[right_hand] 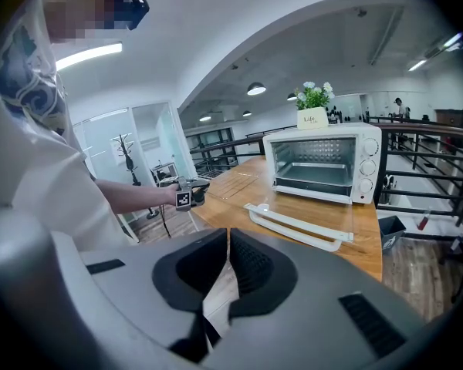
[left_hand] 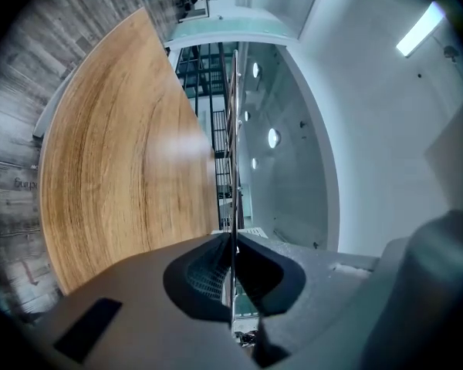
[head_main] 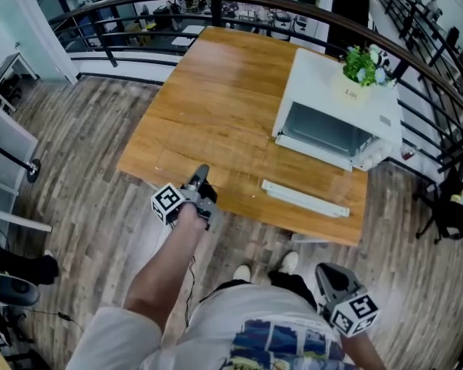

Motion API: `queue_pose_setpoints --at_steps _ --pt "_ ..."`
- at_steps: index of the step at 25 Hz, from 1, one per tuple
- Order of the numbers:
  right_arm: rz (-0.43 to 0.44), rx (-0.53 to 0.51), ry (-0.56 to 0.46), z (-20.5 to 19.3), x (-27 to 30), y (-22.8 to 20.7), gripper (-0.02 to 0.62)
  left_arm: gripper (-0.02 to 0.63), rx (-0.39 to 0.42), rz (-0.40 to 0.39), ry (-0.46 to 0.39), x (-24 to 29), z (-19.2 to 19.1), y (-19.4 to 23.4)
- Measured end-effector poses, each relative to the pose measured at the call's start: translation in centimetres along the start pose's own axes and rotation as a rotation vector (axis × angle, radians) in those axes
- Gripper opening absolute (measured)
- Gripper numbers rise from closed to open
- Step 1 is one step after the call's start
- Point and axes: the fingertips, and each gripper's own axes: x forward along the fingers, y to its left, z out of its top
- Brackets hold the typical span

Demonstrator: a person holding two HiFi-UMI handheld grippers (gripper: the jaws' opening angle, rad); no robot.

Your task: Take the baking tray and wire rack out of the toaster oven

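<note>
Both claws are fully closed and empty. The left claw (left_hand: pixel 232 241) has its pads pressed together with nothing between them, and so does the right claw (right_hand: pixel 225 236). The left claw is held level at the near-left edge of the table (head_main: pixel 216 106). The right claw hangs close to the person's body, off the near-right corner and angled downward.

The toaster oven (head_main: pixel 347 91) stands at the far right of the table. Its door (head_main: pixel 303 199) is already folded down flat toward the near side. The tray (right_hand: pixel 316 177) lies low inside the cavity; the wire rack cannot be told apart from it.

Judged step in hand: approach, before any grasp. The next move calls for one claw to open, travel right to the oven mouth and line up level with the tray's front lip. It then closes on the lip and draws the tray out over the lowered door.
</note>
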Motion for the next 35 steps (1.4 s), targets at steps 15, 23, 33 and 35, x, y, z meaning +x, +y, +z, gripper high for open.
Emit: queue_pose_setpoints --at_steps 15,23,33,35 --pt "-0.056 -0.004 0.008 0.9 0.7 -1.9 0.012 0.002 0.025 0.109 0.020 3.6 3.5 6.8" --pt "-0.065 -0.013 0.021 1.1 1.0 -2.3 0.012 0.002 0.048 0.169 0.043 4.8 4.4 9.0" --pt "-0.072 -0.008 0.024 0.8 1.1 -2.8 0.012 0.005 0.115 0.278 0.039 5.0 4.9 9.8" --pt "-0.069 -0.006 0.024 1.0 1.2 -2.7 0.012 0.005 0.138 0.297 0.038 5.0 5.0 9.6"
